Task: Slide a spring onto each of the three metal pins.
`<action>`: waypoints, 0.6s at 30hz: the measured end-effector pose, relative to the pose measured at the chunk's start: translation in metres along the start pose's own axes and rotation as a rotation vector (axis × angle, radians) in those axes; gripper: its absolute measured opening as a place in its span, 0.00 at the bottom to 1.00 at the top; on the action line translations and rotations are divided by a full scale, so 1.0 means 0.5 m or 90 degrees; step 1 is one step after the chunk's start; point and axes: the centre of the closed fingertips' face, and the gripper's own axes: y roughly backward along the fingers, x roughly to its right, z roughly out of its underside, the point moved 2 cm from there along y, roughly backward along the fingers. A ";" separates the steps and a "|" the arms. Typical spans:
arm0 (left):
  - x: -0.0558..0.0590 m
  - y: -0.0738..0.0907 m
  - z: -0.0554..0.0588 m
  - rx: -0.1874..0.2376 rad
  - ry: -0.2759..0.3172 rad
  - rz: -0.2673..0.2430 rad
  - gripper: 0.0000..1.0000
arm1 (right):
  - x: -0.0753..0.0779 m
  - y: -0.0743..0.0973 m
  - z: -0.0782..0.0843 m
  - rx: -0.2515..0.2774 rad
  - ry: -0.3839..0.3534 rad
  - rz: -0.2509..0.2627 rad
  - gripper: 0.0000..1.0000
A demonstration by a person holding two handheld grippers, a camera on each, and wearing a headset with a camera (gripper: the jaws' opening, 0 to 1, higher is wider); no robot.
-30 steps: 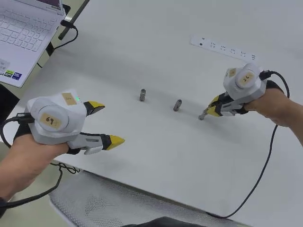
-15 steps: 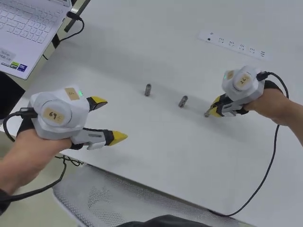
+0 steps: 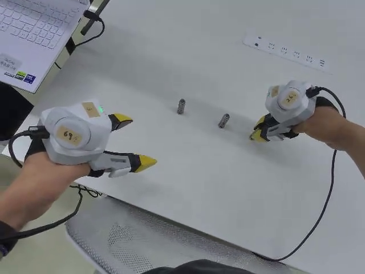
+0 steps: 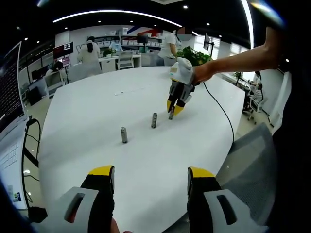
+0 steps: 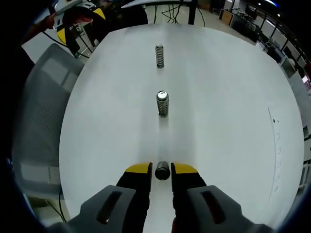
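Head view: yellow-tipped fingers (image 3: 145, 163) of the left gripper (image 3: 134, 141) are spread wide, nothing between them, over the near left part of the white table (image 3: 188, 177). The right gripper (image 3: 256, 135) has its fingers drawn in tight, tips down at the tabletop; what they pinch is hidden by the tips here. To its left stand two short upright metal pins with coil springs on them: the middle spring-covered pin (image 3: 223, 120), then the far-left spring-covered pin (image 3: 181, 106), well apart. Bare tabletop lies between the left gripper and the pins. A white laptop (image 3: 31, 28) sits at top left, a white power strip (image 3: 291, 53) at top right and a grey mesh chair (image 3: 165, 242) below the near edge. A black cable (image 3: 328, 188) trails from the right gripper.

Left gripper view: own fingers (image 4: 101, 175) are parted. Three pins stand in a row ahead: far-left (image 4: 123, 135), middle (image 4: 154, 120) and the third metal pin (image 4: 171, 114), at the right gripper's (image 4: 176, 106) tips. There are people and desks behind.

Right gripper view: own fingers (image 5: 138, 169) are closed on the third metal pin (image 5: 162, 171), one tip on each side. Whether it has a spring, I cannot tell. The middle pin (image 5: 162, 103) and the far-left pin (image 5: 159, 55) line up beyond it. The left gripper (image 5: 77, 17) is at top left, the chair (image 5: 43, 97) at left.
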 end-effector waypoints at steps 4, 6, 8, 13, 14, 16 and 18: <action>0.000 -0.003 -0.001 0.001 0.000 0.001 0.56 | -0.003 0.013 0.002 0.012 -0.015 0.011 0.20; 0.000 -0.005 -0.003 0.004 0.000 0.002 0.57 | -0.008 0.017 0.007 0.013 -0.016 0.015 0.20; 0.000 -0.008 -0.004 0.005 -0.001 0.003 0.57 | -0.011 0.021 0.015 0.014 -0.020 0.027 0.24; 0.001 -0.010 -0.009 0.010 -0.002 0.004 0.57 | -0.015 0.036 0.040 0.015 -0.049 0.051 0.29; 0.001 -0.011 -0.010 0.010 -0.003 0.004 0.57 | -0.011 0.039 0.049 0.014 -0.052 0.057 0.28; 0.001 -0.010 -0.012 0.012 -0.005 0.004 0.57 | -0.010 0.049 0.055 0.022 -0.068 0.068 0.29; 0.002 -0.009 -0.015 0.014 -0.006 0.004 0.57 | -0.010 0.054 0.058 0.038 -0.088 0.073 0.30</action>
